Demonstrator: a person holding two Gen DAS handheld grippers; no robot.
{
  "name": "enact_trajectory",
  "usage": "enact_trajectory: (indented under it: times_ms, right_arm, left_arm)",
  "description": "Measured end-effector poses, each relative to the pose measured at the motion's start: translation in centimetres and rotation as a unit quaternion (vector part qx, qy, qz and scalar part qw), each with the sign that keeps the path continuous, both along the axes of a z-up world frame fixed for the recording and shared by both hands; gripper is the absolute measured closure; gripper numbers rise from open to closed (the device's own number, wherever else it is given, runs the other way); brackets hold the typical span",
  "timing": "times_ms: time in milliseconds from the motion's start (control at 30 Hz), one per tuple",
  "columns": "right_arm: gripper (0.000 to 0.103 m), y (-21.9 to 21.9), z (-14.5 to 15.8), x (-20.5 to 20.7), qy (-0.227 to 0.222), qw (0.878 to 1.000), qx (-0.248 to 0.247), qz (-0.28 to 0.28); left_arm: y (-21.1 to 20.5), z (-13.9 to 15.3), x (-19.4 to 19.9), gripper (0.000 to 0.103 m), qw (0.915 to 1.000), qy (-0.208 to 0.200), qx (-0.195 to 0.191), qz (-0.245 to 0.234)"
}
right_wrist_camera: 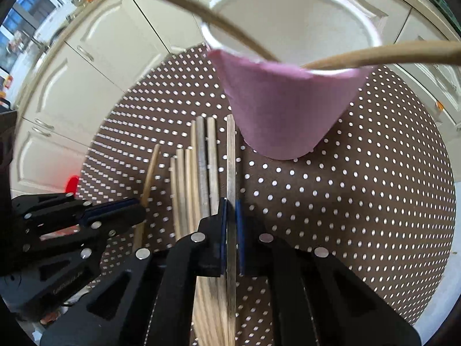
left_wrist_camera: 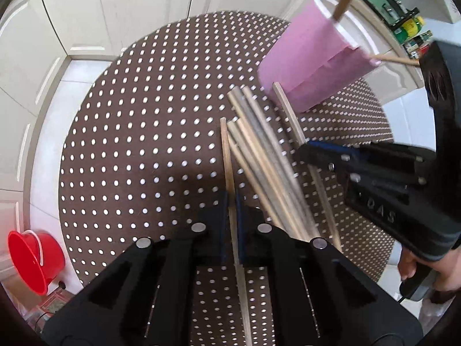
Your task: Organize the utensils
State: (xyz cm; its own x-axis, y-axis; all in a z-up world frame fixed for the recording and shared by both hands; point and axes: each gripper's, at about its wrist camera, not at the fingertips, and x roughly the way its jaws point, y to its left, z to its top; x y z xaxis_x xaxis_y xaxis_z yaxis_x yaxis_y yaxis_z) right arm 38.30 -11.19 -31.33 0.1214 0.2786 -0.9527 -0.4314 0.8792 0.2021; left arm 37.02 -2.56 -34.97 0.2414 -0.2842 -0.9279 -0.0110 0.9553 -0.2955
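Left gripper [left_wrist_camera: 232, 201] pinches one chopstick [left_wrist_camera: 226, 147] — right gripper [right_wrist_camera: 230, 210] another [right_wrist_camera: 231, 150]; both seemingly point toward pink cup [right_wrist_camera: 282, 109].

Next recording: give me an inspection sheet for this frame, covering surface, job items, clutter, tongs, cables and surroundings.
Surface: round table under a brown cloth with white dots.
Job's things: pink cup with two sticks already in it; bundle of chopsticks lying beside it.
Clutter: nothing seen on the table.
Tongs: left tongs shut on a single chopstick; right tongs shut on another chopstick.
Cables: nothing seen.
Surroundings: cream cabinets; red bucket on the floor.
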Motion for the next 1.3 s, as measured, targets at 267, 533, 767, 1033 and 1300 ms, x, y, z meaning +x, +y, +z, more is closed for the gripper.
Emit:
enact_trajectory:
  times_ms: [267,533,767,1033,1300]
  right_arm:
    - [0.098,-1.3,3.9,-2.2,-0.025,0.998,0.059,-0.021]
    - [0.098,-4.7,7.5,-4.2,-0.062,0.992,0.107,-0.026]
    - [0.098,-5.6,5.4,-4.7,-0.02,0.997,0.067,-0.042]
    - [0.098,-5.8,1.5,-5.8,0.018,0.999,0.012,-0.043]
    - [0.097,-6.9,-1.3,-5.9,0.052,0.997,-0.023,-0.051]
  left_arm:
    - [-0.8,4.2,-0.7,0.098,0.9988,-0.042,-0.01,-0.025]
    - [-0.1,8.3,-0.8,0.1,0.9954,-0.085,-0.023,-0.038]
    - [-0.4,7.0,-1.6,0.099,0.9971,-0.066,0.006,-0.038]
    - [-0.9,2.5,-1.8,0.097,0.9987,-0.008,0.035,-0.036]
    - [-1.4,1.0,-0.9,0.043,0.9986,-0.004,0.043,-0.029]
